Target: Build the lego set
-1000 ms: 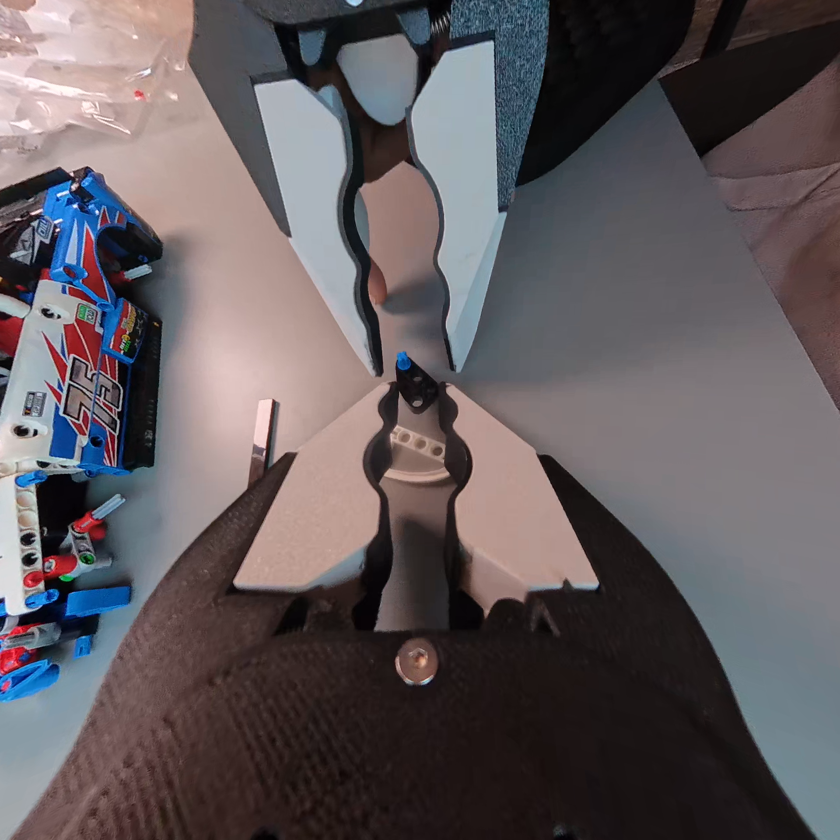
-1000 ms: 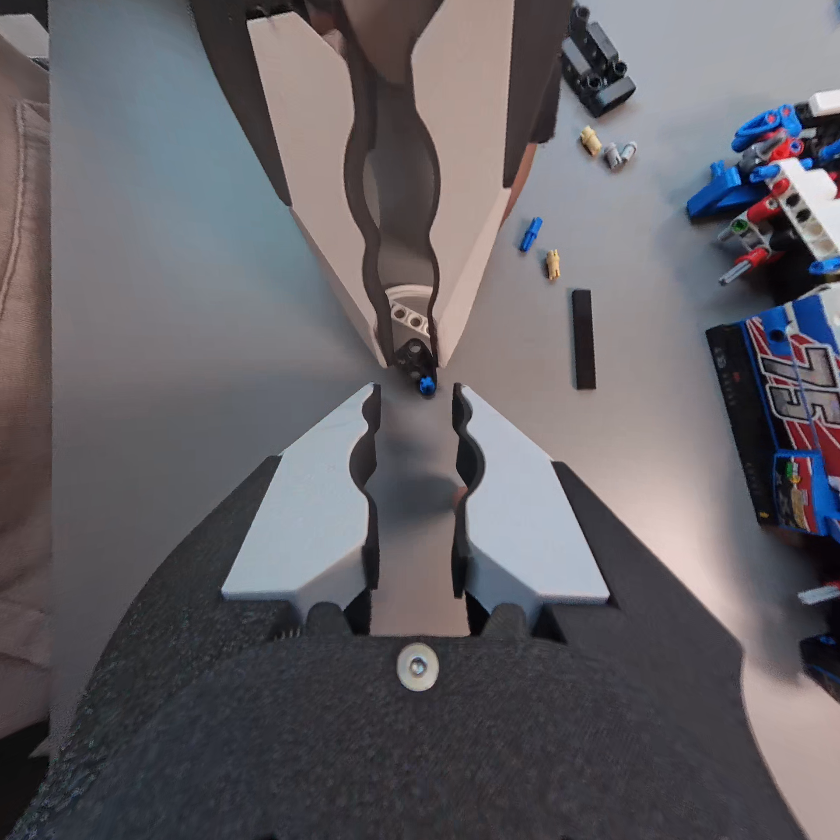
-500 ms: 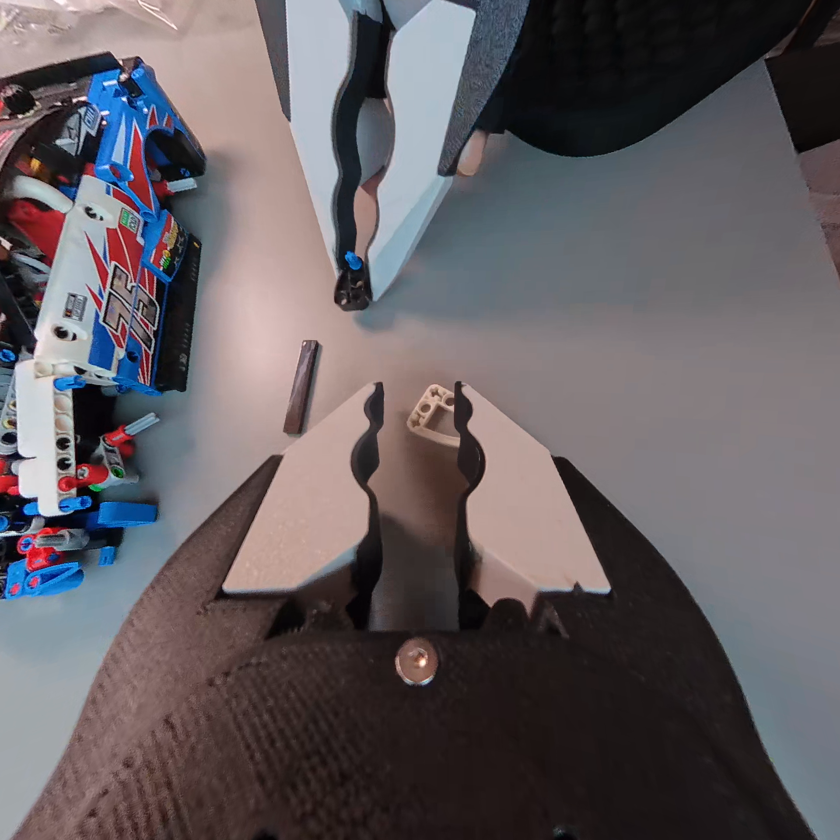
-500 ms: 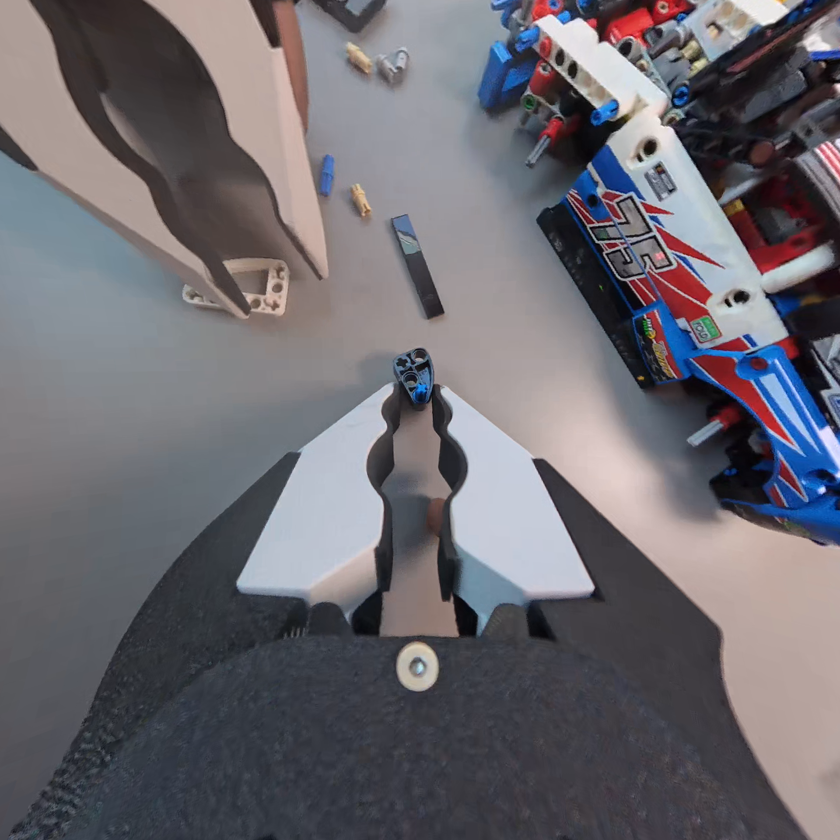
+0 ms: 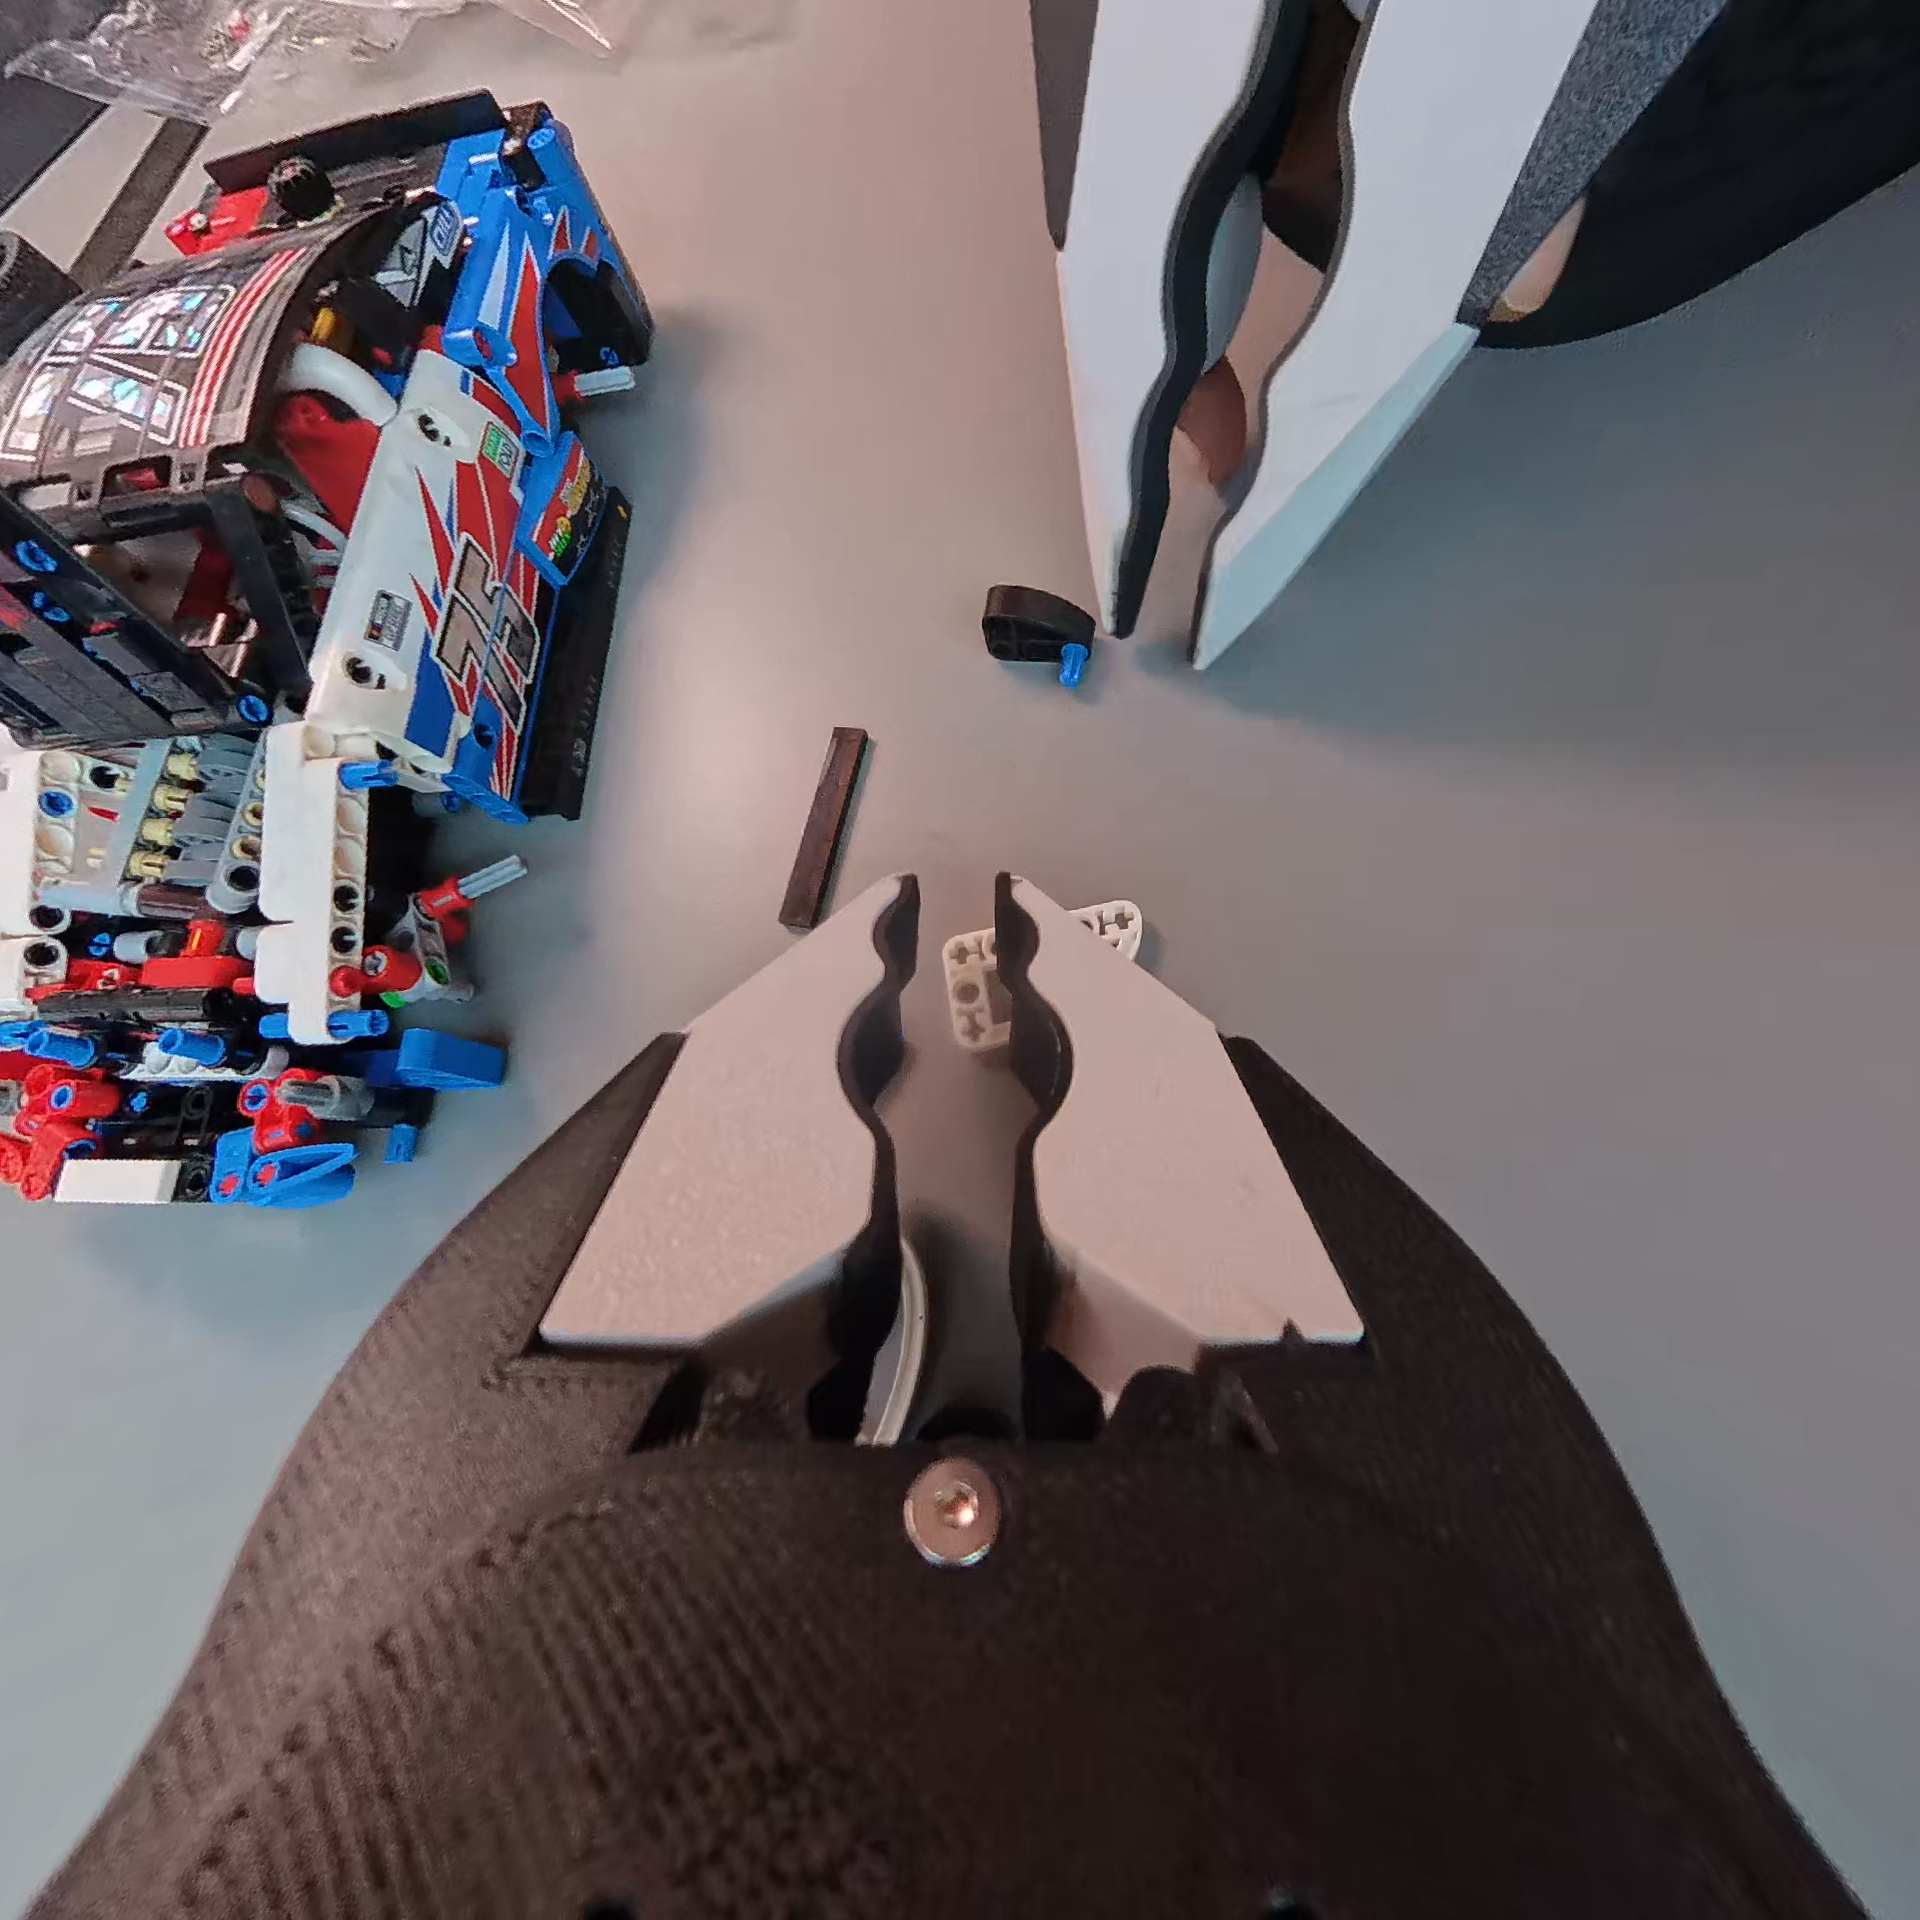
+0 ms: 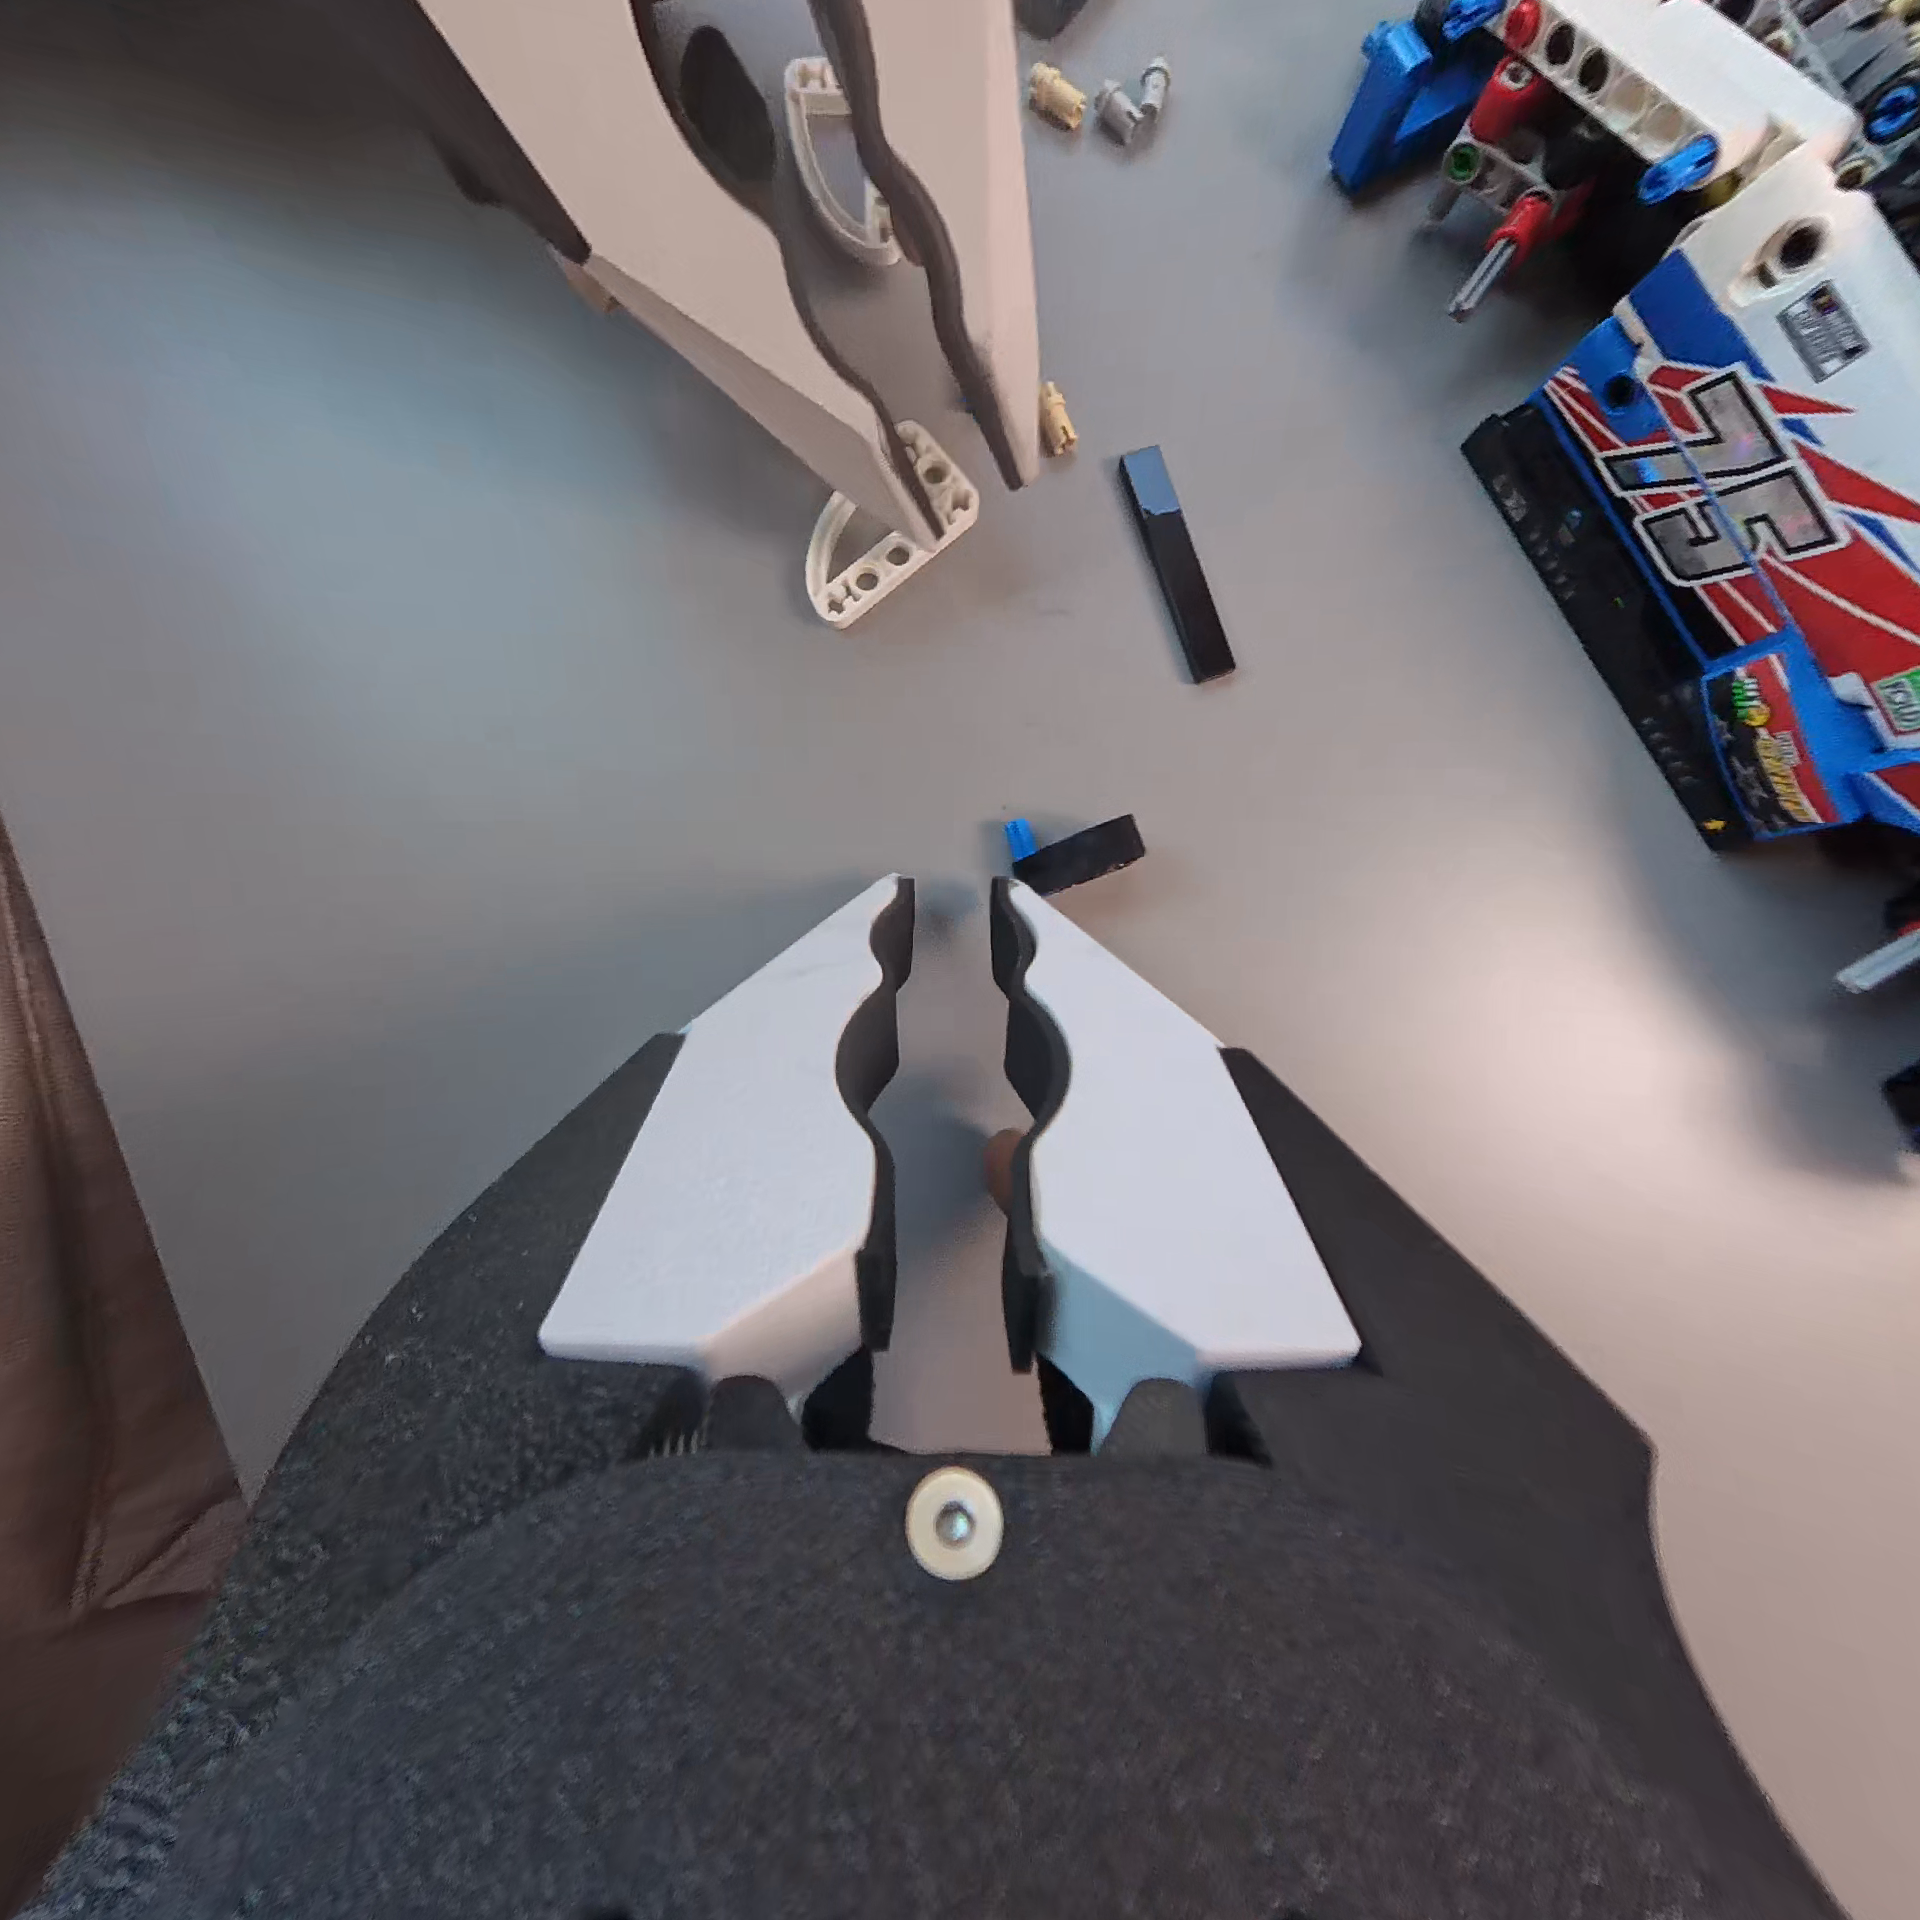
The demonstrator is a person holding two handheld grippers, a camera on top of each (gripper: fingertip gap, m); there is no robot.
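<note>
Lego connector, black with a blue pin, is lying on the surface just beyond the right gripper, slightly rightward, long axis crosswise; its jaws are standing slightly apart, holding nothing. The left gripper, equally parted and empty, is straddling the white curved piece. No containers are showing.

Indoor hobby or lab-type workspace, exact kind unclear. Plain grey counter carries half-built toy race car; loose small bricks scattered beside car; clear plastic parts bags beyond car at counter's far edge. Brown upholstered seat flanks counter, opposite car.
</note>
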